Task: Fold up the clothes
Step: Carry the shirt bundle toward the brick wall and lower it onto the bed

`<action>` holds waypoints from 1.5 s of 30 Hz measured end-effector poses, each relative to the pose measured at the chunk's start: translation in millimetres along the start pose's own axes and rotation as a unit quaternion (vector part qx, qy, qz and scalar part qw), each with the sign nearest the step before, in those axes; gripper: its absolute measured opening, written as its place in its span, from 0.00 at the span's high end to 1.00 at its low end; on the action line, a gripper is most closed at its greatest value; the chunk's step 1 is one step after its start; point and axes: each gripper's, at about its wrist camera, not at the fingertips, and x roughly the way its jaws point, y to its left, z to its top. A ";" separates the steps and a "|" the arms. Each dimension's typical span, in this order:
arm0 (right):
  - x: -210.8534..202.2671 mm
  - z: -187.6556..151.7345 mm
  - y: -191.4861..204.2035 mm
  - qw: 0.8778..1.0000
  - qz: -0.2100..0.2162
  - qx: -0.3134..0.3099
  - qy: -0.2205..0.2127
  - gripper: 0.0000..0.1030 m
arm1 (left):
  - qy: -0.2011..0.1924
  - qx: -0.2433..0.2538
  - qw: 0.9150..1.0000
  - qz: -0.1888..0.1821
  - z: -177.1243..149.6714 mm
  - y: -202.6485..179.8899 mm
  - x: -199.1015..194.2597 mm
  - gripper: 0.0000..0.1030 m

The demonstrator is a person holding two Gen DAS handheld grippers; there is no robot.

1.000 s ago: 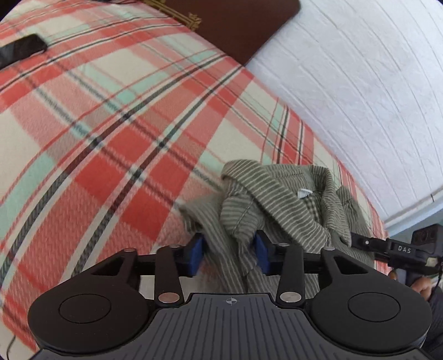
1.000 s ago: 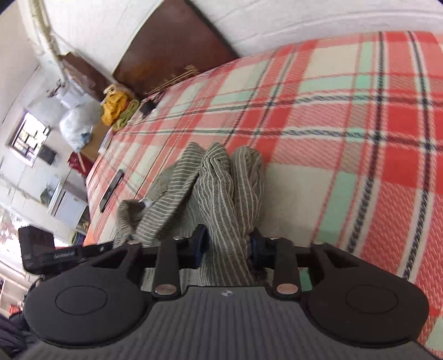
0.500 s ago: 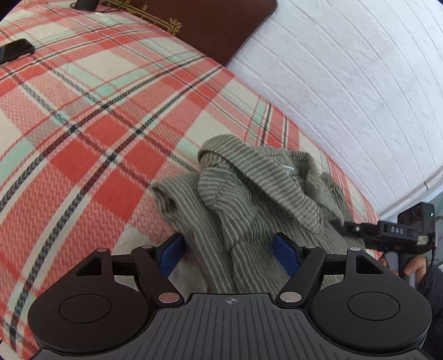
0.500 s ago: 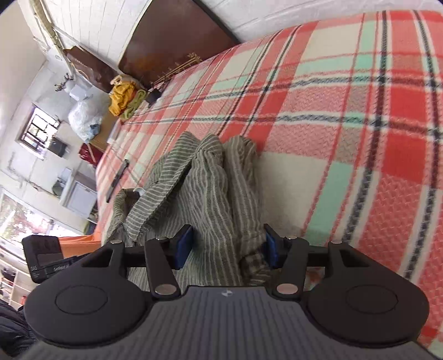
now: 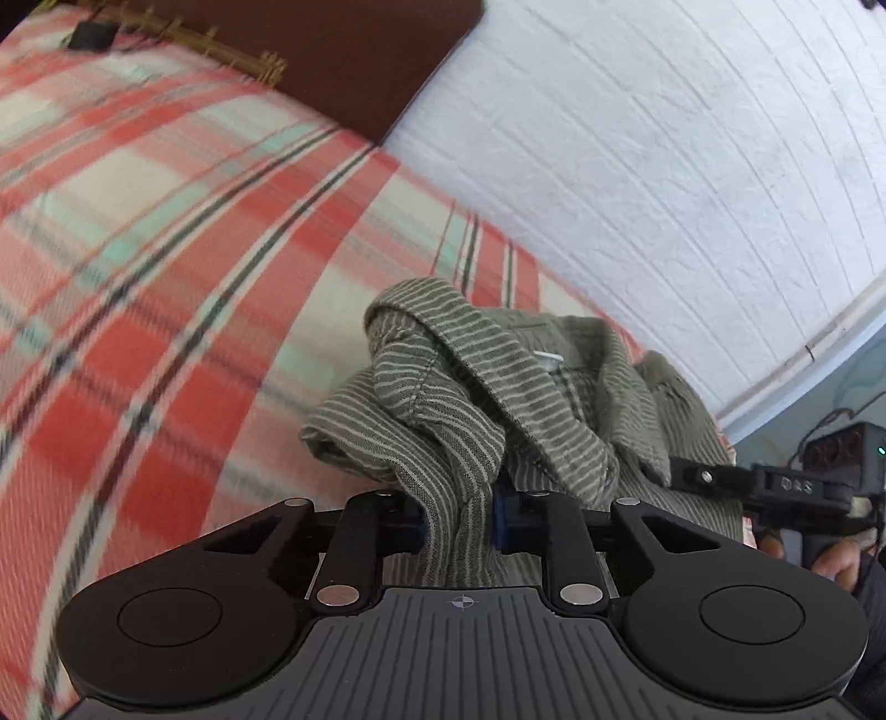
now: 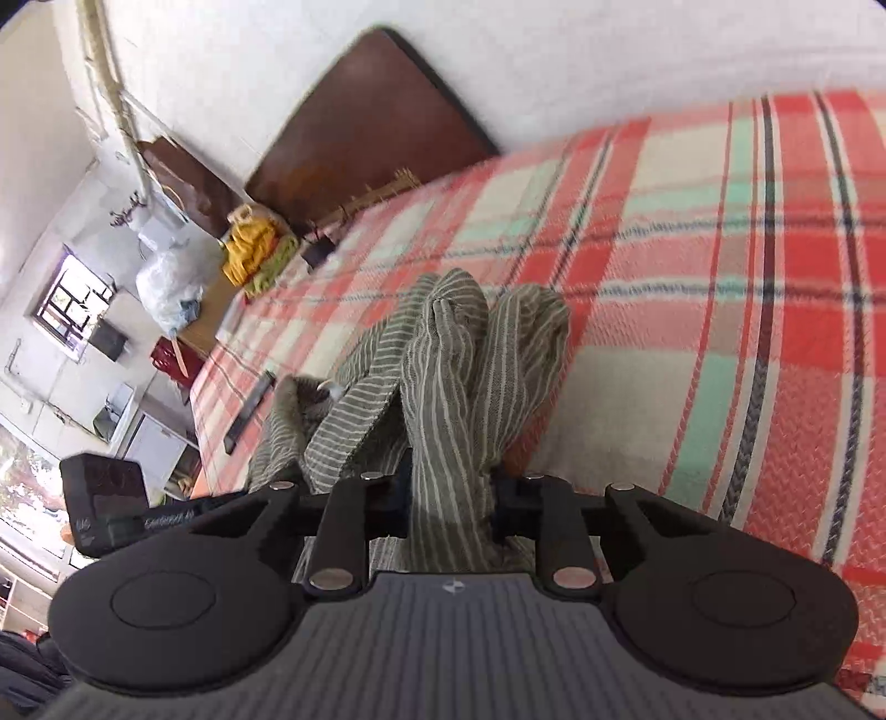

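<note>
Now | L claw (image 5: 458,526) & R claw (image 6: 449,512) both clamped on shirt (image 5: 498,387) | plaid blanket (image 5: 166,277) under | headboard (image 6: 365,149) beyond

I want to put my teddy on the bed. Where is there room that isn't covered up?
There is lots of bare blanket between the striped shirt and the brown headboard, and more on the shirt's other side toward the white wall. It is crowded at the shirt, where the left gripper and right gripper pinch it.
</note>
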 end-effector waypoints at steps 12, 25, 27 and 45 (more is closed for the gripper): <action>-103.3 70.3 -43.3 0.972 -0.119 0.015 -0.202 0.76 | -0.023 0.185 0.979 -0.079 145.8 -121.3 116.7 0.82; -102.4 130.2 -199.6 0.945 -0.223 0.058 -0.233 0.76 | 0.020 0.266 0.962 -0.050 178.6 -174.1 319.1 0.82; -93.8 133.4 -218.1 0.944 -0.229 0.062 -0.229 0.75 | 0.025 0.272 0.961 -0.037 178.4 -171.0 336.9 0.79; -104.1 125.9 -194.2 0.882 -0.377 0.009 -0.284 0.70 | -0.004 0.295 0.955 -0.037 213.3 -170.4 304.9 0.65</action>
